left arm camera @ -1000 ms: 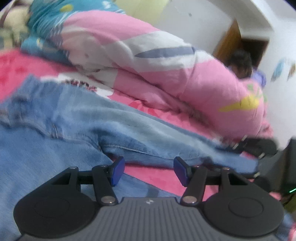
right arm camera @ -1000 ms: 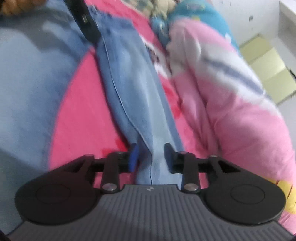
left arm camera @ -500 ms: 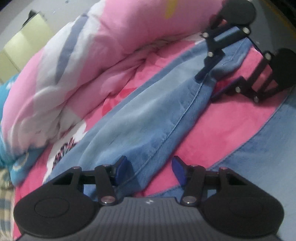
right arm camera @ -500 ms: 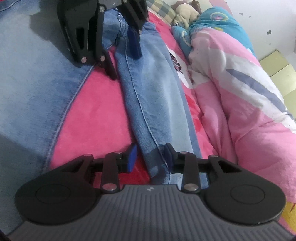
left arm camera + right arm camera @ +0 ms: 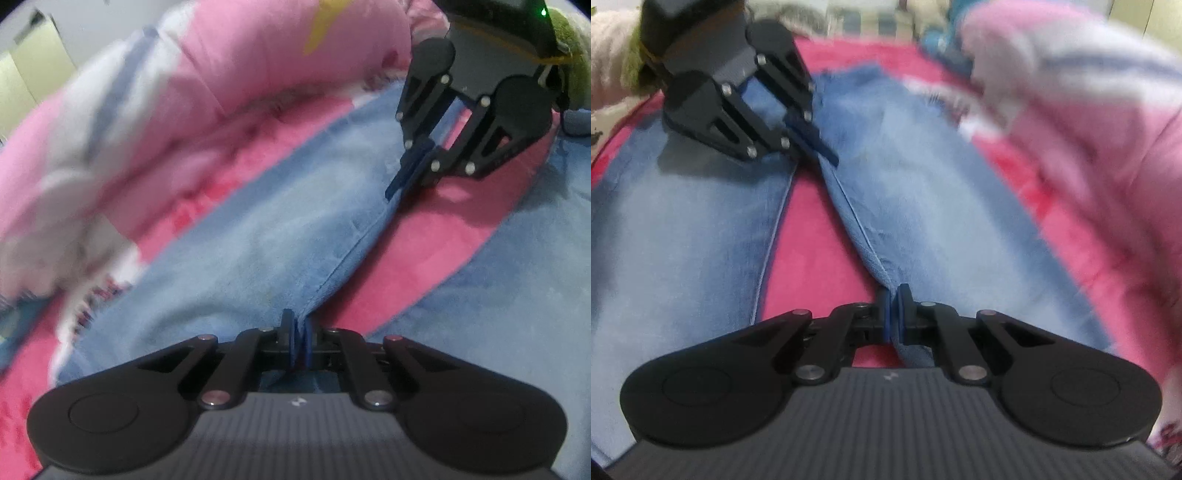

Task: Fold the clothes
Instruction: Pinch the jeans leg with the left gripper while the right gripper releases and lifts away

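The jeans (image 5: 923, 192) lie spread flat on the pink bed (image 5: 812, 266), filling the middle of the frame. Left tongs (image 5: 298, 334) and right tongs (image 5: 894, 310) each pinch tight on one leg's inner edge. No fold is made yet.

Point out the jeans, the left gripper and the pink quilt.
jeans (image 5: 923, 206): right wrist view, on the gripped leg.
left gripper (image 5: 300, 338): left wrist view, between its shut fingertips.
pink quilt (image 5: 258, 55): left wrist view, on its pink top.
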A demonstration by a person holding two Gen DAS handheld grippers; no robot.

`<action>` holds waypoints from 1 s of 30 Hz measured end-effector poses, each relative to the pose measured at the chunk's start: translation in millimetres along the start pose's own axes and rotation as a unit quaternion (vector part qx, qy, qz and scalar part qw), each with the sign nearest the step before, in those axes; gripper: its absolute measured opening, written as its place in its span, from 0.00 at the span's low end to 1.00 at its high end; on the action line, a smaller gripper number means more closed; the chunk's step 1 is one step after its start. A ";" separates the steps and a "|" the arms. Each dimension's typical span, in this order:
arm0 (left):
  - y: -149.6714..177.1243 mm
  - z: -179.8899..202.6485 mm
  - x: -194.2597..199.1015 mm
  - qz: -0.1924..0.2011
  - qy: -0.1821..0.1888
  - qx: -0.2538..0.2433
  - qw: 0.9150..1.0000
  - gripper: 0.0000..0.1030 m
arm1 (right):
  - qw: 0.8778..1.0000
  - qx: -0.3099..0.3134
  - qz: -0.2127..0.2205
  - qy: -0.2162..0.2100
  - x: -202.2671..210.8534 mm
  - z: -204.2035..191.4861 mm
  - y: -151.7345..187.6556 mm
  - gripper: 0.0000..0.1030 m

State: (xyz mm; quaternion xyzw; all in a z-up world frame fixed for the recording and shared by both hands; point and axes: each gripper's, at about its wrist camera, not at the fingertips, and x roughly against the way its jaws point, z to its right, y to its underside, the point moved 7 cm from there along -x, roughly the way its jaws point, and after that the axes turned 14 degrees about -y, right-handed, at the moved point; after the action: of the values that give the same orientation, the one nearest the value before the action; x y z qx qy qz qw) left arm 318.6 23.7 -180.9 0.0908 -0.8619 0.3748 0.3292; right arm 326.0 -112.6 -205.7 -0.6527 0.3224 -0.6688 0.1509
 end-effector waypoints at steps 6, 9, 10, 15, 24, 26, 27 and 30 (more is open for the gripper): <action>1.5 -6.6 -3.9 -0.013 0.037 0.018 0.999 0.13 | 0.990 -0.120 0.041 -0.059 17.4 14.4 11.4 0.14; 0.5 -9.3 6.9 -0.005 0.048 0.036 0.998 0.30 | 0.980 -0.171 0.078 -0.059 37.7 9.4 24.6 0.35; -1.0 -9.4 13.2 0.003 0.054 0.042 0.998 0.35 | 0.976 -0.184 0.100 -0.059 50.5 3.7 30.5 0.39; -31.9 -8.8 44.1 0.061 0.088 0.095 0.990 0.45 | 0.961 -0.203 0.185 0.028 115.2 5.2 47.9 0.39; -111.6 56.2 -31.5 0.028 0.135 0.199 0.970 0.46 | 0.935 -0.284 0.094 0.192 95.4 77.4 112.7 0.33; -105.0 67.6 -44.9 0.010 0.155 0.219 0.963 0.47 | 0.920 -0.314 0.117 0.204 120.0 70.0 141.8 0.33; -101.8 69.4 -44.9 0.018 0.156 0.223 0.962 0.49 | 0.910 -0.334 0.122 0.212 133.3 67.6 157.6 0.33; -96.0 69.6 -45.7 0.030 0.165 0.239 0.956 0.52 | 0.873 -0.401 0.127 0.246 176.3 71.0 214.4 0.29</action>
State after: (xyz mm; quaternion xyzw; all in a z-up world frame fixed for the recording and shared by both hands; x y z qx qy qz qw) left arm 357.6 -96.9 -188.6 0.0778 -0.6832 0.5890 0.4244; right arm 329.9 -399.0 -207.9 -0.4254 0.6695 -0.5961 -0.1243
